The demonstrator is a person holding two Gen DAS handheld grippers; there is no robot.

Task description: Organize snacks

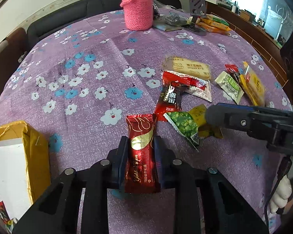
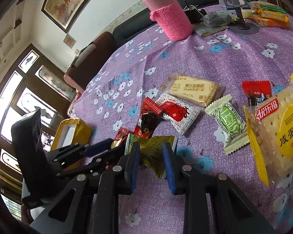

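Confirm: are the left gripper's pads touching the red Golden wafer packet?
Touching. The left wrist view shows the left gripper closed on the red Golden wafer packet, both pads pressed against its sides, no gap.

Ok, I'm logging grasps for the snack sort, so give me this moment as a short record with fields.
left gripper: shut on the red Golden Crown bar, held upright between the pads
right gripper: jaws either side of the yellow-green packet, contact unclear
box: yellow box, open, white inside, at the left
loose snacks: cream biscuit pack, green-white candy, egg-yolk cracker pack
surface: purple floral tablecloth
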